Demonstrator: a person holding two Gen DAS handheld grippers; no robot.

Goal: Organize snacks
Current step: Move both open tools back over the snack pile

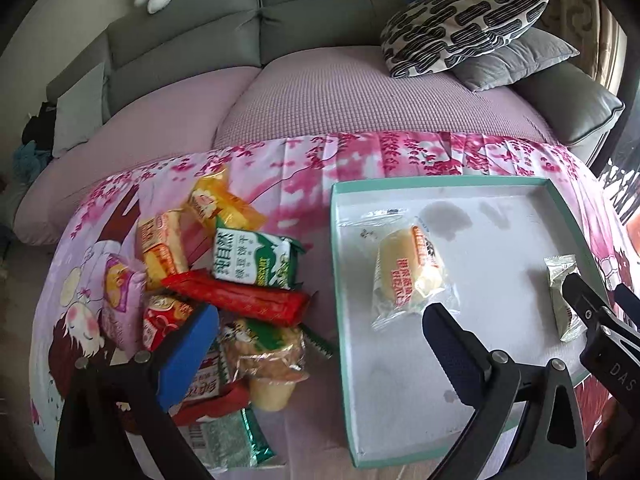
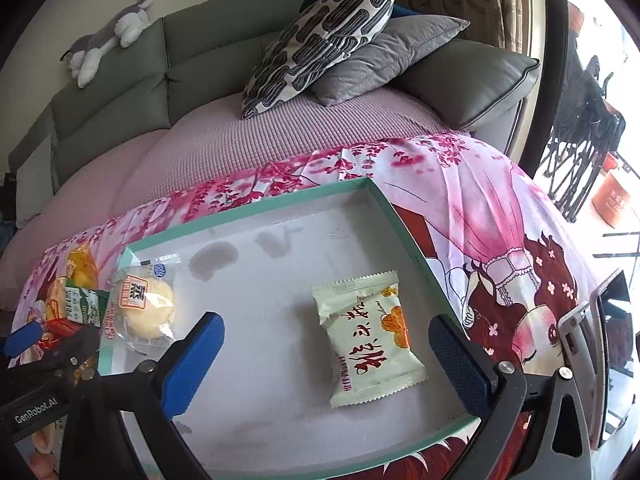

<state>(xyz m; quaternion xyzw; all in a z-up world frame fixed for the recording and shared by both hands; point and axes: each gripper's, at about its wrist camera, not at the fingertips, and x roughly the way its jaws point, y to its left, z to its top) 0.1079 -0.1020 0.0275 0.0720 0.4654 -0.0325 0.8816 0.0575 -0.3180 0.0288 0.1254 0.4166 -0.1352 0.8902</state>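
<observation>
Snacks (image 1: 224, 280) heap on pink floral cloth (image 1: 360, 156) beside a sofa (image 1: 320, 92); both grippers (image 2: 326, 364) gape, released.

A: Glossy clear film wraps the pale bun (image 1: 408, 272) on the tray's (image 1: 400, 400) matt, stained cardboard floor; teal paper rim.

B: At the tray's right edge, the cream pastry packet (image 2: 368, 340) looks satin plastic, crimped ends.

A: Left of the tray, the snack pile (image 1: 224, 280) is shiny foil and plastic on a smooth printed cloth (image 1: 360, 152).

B: Both grippers: left gripper (image 1: 320, 344) and right gripper (image 2: 324, 356), matt black plastic, rough blue pads (image 2: 192, 364), metal pins.
</observation>
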